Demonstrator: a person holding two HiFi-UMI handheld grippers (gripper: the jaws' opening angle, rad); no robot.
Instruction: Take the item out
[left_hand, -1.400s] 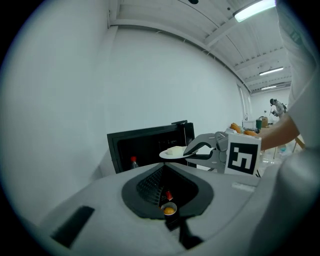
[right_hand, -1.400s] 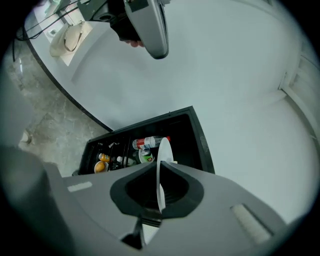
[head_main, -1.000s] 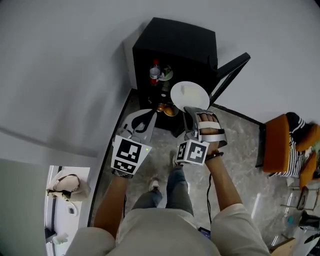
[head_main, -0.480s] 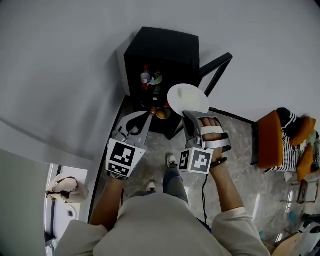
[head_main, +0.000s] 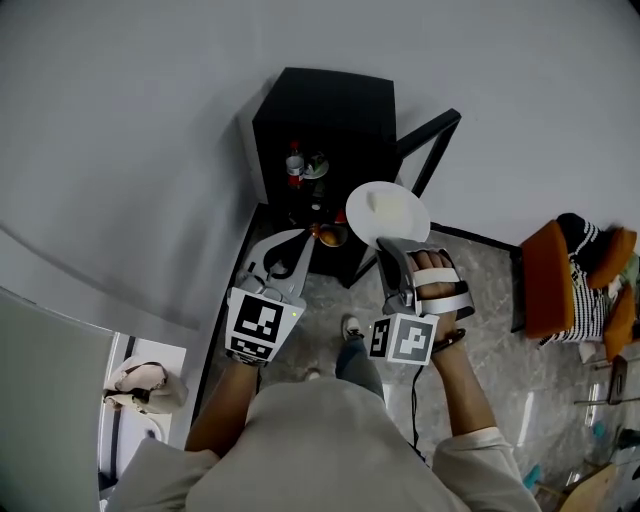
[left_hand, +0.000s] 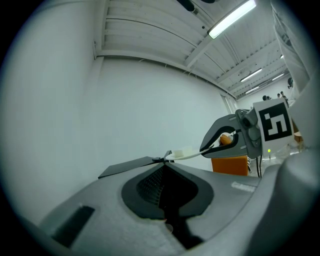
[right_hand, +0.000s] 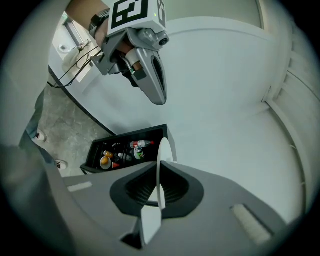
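My right gripper (head_main: 392, 245) is shut on the near rim of a white plate (head_main: 388, 212), held level in front of the open black mini fridge (head_main: 330, 105). A small pale piece of food (head_main: 383, 203) lies on the plate. In the right gripper view the plate (right_hand: 161, 167) shows edge-on between the jaws. My left gripper (head_main: 302, 238) hangs to the left of the plate, shut and holding nothing. In the left gripper view its jaws (left_hand: 162, 161) meet, with the plate (left_hand: 187, 154) and the right gripper (left_hand: 235, 137) beyond them.
Inside the fridge stand a red-capped bottle (head_main: 294, 160), a bowl with something orange (head_main: 330, 235) and other small items. Its door (head_main: 432, 148) swings open to the right. An orange chair (head_main: 548, 282) stands on the stone floor at the right. White walls close in behind and to the left.
The right gripper with the plate has shifted slightly to the right of the fridge opening and nearer to me. The left gripper has stayed shut beside it.
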